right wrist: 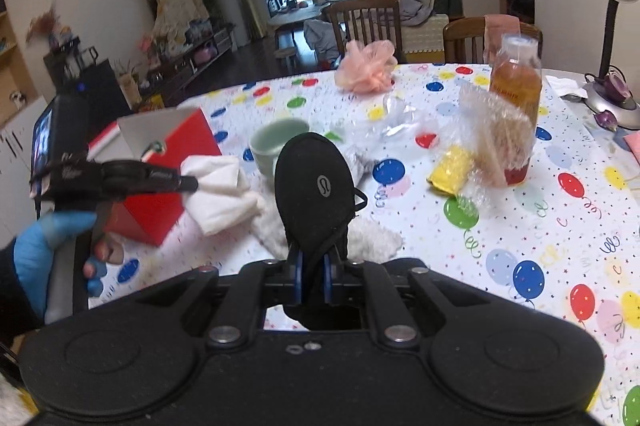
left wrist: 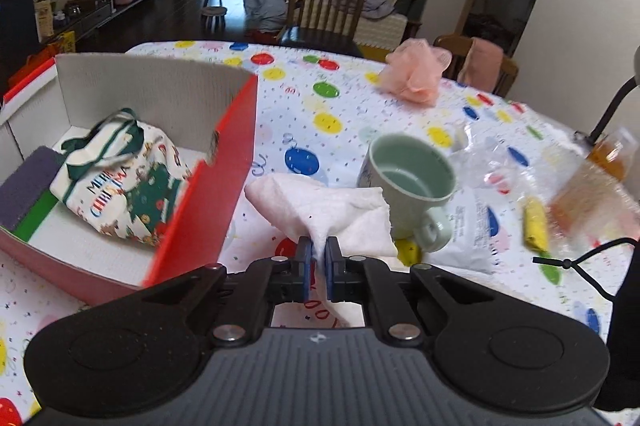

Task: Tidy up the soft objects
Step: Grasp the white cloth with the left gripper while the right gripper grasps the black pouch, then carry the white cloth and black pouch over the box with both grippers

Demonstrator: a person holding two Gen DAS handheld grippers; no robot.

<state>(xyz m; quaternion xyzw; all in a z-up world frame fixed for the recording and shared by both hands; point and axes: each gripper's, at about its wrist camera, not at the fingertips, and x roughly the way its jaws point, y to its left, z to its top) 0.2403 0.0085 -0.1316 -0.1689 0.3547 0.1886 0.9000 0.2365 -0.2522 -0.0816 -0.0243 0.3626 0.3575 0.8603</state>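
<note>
My left gripper [left wrist: 319,254] is shut on a white cloth [left wrist: 320,209] and holds it above the table, just right of the red box [left wrist: 208,201]. It also shows in the right wrist view [right wrist: 192,183] with the cloth [right wrist: 218,195] hanging from it. The box holds a Christmas tote bag [left wrist: 124,181] and a purple and green sponge [left wrist: 24,193]. My right gripper [right wrist: 311,272] is shut on a black eye mask [right wrist: 314,185], held upright above a white fluffy cloth [right wrist: 372,238]. A pink mesh pouf [right wrist: 366,67] lies at the table's far side.
A pale green mug [left wrist: 412,181] stands beside the cloth. Crinkled clear plastic bags [right wrist: 492,141], a yellow packet [right wrist: 452,167] and an orange bottle [right wrist: 516,85] sit right of centre. A desk lamp [right wrist: 608,25] stands at the far right. Wooden chairs [left wrist: 324,9] line the far edge.
</note>
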